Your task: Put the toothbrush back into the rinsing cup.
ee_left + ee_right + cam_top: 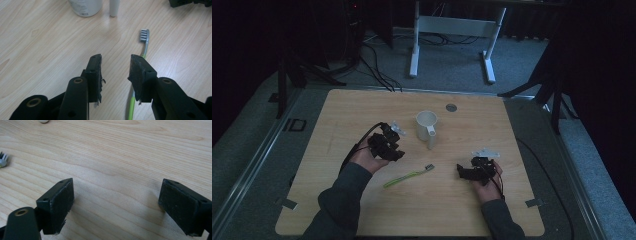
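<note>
White cup (426, 126) upright beside toothbrush (407, 177); left claw (115, 67) and right claw (116, 200) both apart, empty.

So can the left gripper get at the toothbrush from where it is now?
Probably yes. The left gripper is open just above the toothbrush, whose green handle runs under its right-hand jaw. Nothing lies between them; the cup stands farther off.
</note>
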A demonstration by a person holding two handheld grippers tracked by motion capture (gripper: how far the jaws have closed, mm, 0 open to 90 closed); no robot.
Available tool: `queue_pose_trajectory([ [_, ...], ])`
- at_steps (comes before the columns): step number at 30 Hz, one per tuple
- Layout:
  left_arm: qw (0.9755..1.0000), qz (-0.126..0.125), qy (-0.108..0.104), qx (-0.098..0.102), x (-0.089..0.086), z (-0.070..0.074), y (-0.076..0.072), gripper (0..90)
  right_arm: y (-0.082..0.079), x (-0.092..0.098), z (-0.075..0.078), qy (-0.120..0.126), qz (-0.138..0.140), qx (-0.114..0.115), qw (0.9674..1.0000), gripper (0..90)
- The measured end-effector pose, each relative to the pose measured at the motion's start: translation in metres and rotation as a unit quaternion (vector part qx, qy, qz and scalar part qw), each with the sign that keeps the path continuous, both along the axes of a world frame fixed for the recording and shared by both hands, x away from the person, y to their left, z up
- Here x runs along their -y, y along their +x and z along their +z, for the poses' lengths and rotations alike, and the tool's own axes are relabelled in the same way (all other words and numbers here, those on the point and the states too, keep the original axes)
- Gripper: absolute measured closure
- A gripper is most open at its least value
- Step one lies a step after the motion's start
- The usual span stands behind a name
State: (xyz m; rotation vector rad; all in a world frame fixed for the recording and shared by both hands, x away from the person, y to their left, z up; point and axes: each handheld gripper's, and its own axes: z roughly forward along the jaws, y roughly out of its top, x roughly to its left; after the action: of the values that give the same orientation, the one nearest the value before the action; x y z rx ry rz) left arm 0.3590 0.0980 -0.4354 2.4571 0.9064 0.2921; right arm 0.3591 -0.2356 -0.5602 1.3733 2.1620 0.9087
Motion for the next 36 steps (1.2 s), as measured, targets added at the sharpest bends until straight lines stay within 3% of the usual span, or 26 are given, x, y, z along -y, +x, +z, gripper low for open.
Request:
queue_pose_trajectory([
  [14,0.9992,-0.021,0.025,-0.021,0.016,-0.007,0.004,63.1,0.0,0.0,0.0,0.0,0.001,0.0,1.0,12.6],
  [36,0.9957,-0.037,0.067,-0.052,0.034,-0.01,0.009,64.4,0.001,0.0,0.0,0.0,0.002,0.001,1.0,12.6],
])
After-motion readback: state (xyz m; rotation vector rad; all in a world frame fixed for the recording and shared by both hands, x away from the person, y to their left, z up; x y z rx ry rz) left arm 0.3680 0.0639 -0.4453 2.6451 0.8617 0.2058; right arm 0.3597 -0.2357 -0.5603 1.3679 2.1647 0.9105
